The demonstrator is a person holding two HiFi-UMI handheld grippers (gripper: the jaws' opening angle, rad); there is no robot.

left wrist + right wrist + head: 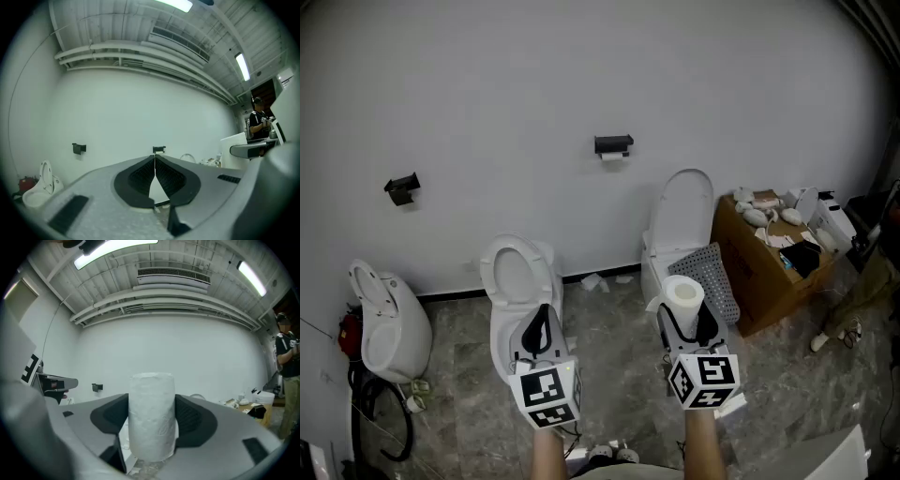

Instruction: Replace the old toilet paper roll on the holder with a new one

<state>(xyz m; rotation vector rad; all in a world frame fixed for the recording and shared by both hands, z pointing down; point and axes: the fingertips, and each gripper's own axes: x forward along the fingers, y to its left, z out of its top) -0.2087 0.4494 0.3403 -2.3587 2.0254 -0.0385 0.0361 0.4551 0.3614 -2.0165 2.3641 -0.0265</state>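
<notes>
Head view first: the holder (613,143) sits on the wall at upper centre with the old roll (613,156) still a small white stub under it, so nothing has been swapped yet. Low in the frame are both tools, well short of that wall. The left gripper (542,323) hangs over the open toilet (517,277) at lower left, and the right gripper (682,321) carries the new roll (683,297) at lower centre-right. The trouble I would watch for is this: the roll stands on end, pinched by its soft sides only, so a loose squeeze or a knock could let it slide out onto the floor, perhaps into a bowl. Its upright axis probably won't suit the holder without a turn of the wrist. A second holder (401,187) on the wall at upper left could also draw the wrong aim. Both forearms come up from the bottom edge, side by side, with the tools held level and pointing at the wall. Over to the left gripper view: the jaws are pressed together with nothing between them, and their tips line up just below the holder at centre frame. They will have to part before that stub can come off. Right gripper view now: the jaws stand wide, both pads hard against the flanks of the white roll, which fills the centre and rises above them.
</notes>
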